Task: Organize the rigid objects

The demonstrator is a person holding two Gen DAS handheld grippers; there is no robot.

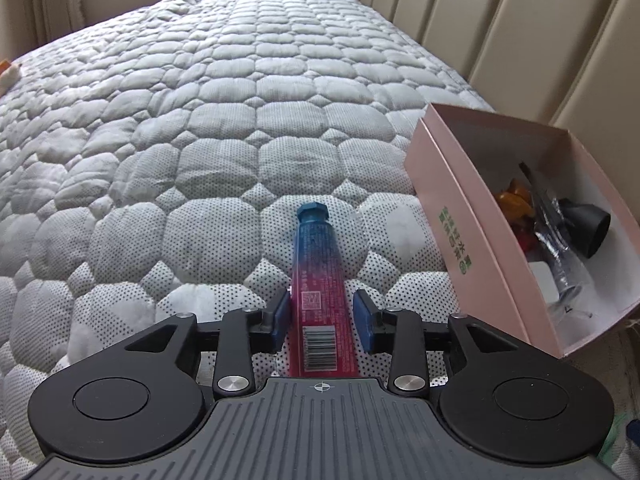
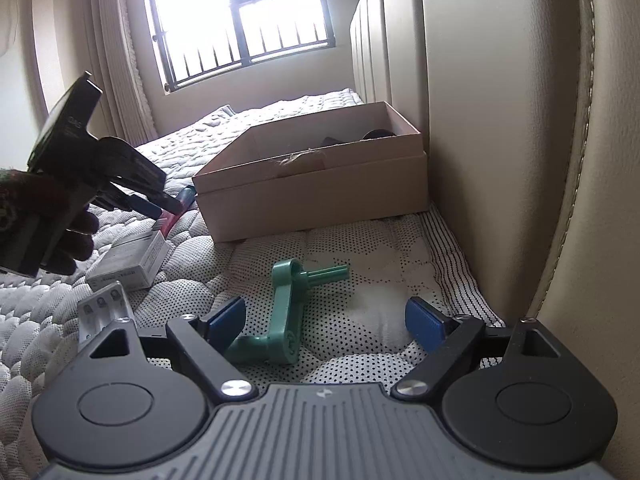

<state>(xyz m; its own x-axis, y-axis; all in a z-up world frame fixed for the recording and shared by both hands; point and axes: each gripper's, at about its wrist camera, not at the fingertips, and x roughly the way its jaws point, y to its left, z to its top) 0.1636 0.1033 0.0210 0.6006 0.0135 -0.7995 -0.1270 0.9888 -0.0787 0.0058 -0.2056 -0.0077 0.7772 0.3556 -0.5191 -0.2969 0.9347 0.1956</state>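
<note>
A blue-to-pink tube lies on the quilted mattress, cap pointing away. My left gripper straddles the tube's lower half, its blue pads on either side with a gap on the right, so it is open. A pink open box stands to the right and holds a black cap, clear wrap and orange pieces. In the right wrist view my right gripper is open above a green plastic crank on the mattress. The left gripper and the tube show there beside the box.
A white carton and a white battery charger lie left of the crank. A padded beige headboard runs along the right. A barred window is at the far end. A small orange-and-white object lies at the mattress's far left.
</note>
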